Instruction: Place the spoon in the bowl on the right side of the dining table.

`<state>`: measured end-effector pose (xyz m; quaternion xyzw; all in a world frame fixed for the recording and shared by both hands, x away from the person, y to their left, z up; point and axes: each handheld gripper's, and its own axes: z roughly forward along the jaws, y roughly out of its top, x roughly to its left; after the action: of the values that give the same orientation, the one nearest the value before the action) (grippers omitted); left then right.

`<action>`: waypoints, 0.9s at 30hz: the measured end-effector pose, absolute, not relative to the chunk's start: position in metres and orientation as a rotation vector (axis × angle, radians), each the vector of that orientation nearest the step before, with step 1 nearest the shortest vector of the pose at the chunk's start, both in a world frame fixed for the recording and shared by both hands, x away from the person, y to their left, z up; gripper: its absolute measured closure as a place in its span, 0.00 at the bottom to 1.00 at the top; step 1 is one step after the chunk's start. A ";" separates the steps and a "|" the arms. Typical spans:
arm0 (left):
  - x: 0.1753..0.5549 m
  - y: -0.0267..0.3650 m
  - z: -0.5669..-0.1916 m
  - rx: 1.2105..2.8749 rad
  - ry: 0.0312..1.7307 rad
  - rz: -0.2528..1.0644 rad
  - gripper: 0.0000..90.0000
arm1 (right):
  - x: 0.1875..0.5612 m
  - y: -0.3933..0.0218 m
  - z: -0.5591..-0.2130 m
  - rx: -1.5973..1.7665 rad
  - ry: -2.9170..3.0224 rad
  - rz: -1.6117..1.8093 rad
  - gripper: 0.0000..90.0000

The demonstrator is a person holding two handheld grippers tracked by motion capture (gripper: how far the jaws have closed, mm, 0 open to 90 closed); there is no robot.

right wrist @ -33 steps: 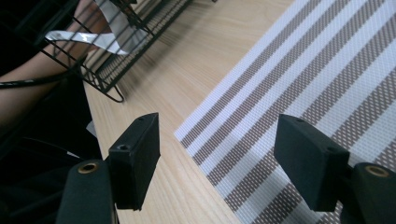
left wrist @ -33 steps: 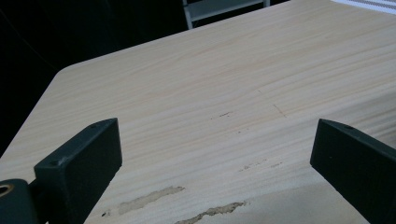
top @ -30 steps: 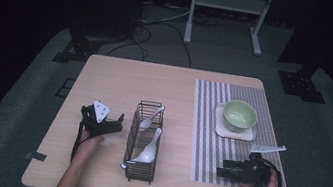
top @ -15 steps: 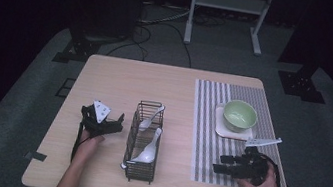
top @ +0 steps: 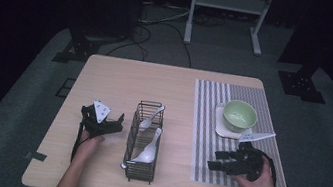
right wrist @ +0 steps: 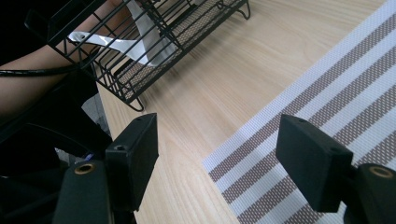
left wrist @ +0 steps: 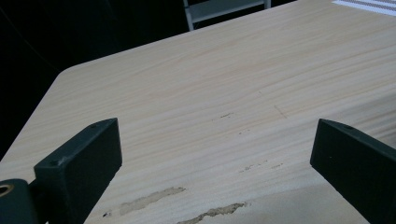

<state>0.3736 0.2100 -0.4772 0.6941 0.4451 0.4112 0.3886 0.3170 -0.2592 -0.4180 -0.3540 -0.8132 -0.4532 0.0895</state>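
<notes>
Right gripper has swung since a moment ago to point at 9 o'clock toward the wire basket, low over the striped mat, jaws wide apart and empty, left gripper unmoved, wide open on bare table, spoons inside the basket

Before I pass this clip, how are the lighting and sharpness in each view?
High view: the table is evenly lit while the floor and background fall off to near black, and the right gripper is dark and slightly soft. Left gripper view: wood grain crisp, jaws a little soft. Right gripper view: the striped mat is sharp, the wire basket less so, the lower left murky.
</notes>
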 end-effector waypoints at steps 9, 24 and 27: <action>0.373 0.211 -0.477 1.759 1.136 1.042 0.01 | 0.320 -0.251 -0.410 -1.017 -2.435 -1.341 0.32; 0.373 0.211 -0.477 1.755 1.139 1.036 0.01 | 0.325 -0.232 -0.395 -0.958 -2.473 -1.295 0.32; 0.373 0.211 -0.477 1.754 1.139 1.038 0.01 | 0.325 -0.228 -0.392 -0.947 -2.489 -1.289 0.32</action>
<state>0.3733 0.2110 -0.4770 0.6910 0.4488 0.4087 0.3925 0.3255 -0.2284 -0.3915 -0.3187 -0.8377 -0.4339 0.0915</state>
